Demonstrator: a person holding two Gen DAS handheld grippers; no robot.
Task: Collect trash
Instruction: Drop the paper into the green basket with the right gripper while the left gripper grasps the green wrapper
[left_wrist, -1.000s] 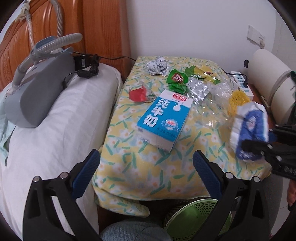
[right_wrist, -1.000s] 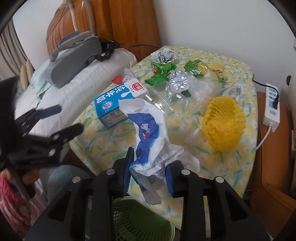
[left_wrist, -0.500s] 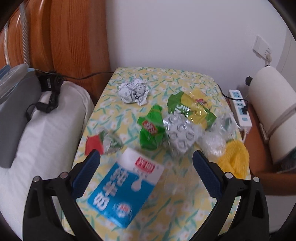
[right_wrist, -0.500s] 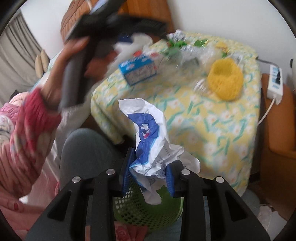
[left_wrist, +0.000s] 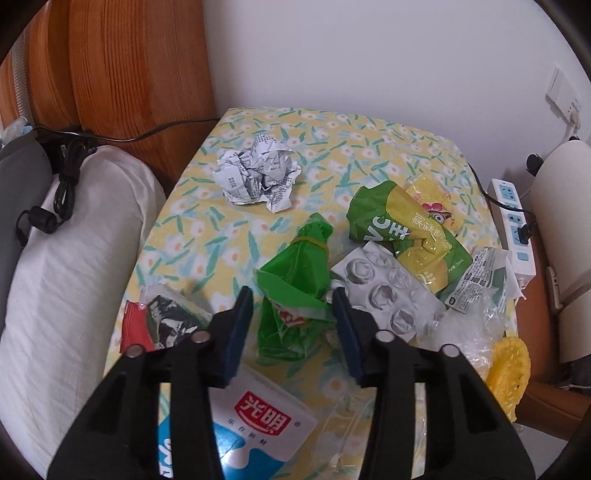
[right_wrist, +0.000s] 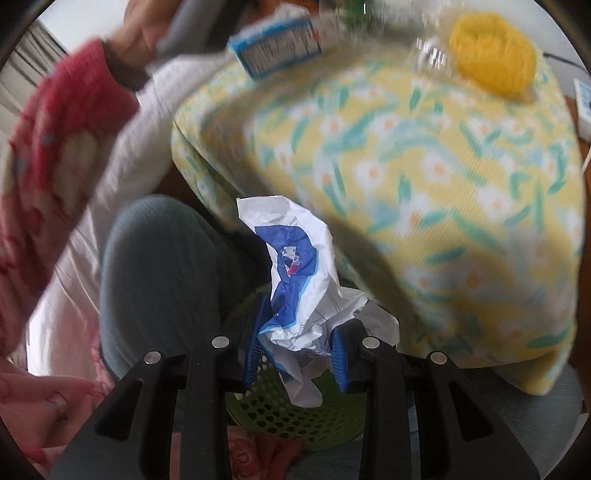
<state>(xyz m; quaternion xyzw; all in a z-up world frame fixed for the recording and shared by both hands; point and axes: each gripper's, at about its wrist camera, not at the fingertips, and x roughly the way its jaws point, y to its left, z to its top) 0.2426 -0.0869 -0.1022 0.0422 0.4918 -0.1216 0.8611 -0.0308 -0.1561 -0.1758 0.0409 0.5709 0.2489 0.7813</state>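
Note:
My left gripper (left_wrist: 293, 325) is partly closed around a crumpled green wrapper (left_wrist: 295, 295) on the floral tablecloth (left_wrist: 332, 147); I cannot tell if the pads press it. Nearby lie a crumpled paper ball (left_wrist: 258, 173), a green-yellow pouch (left_wrist: 406, 229), a silver blister pack (left_wrist: 384, 295), a red wrapper (left_wrist: 136, 325), a milk carton (left_wrist: 258, 424) and a yellow foam net (left_wrist: 509, 369). My right gripper (right_wrist: 299, 350) is shut on a crumpled white-and-blue wrapper (right_wrist: 295, 266), held just above a green mesh basket (right_wrist: 295, 417) below the table's front edge.
A white pillow (left_wrist: 74, 258) with a black cable (left_wrist: 62, 184) lies left of the table against a wooden headboard (left_wrist: 129, 74). A power strip (left_wrist: 513, 229) and a white roll (left_wrist: 561, 221) stand at the right. The person's knee (right_wrist: 159, 277) is beside the basket.
My left gripper has moved forward over the table and narrowed around the green wrapper. My right gripper has carried the white-and-blue wrapper down off the table to just above the green basket.

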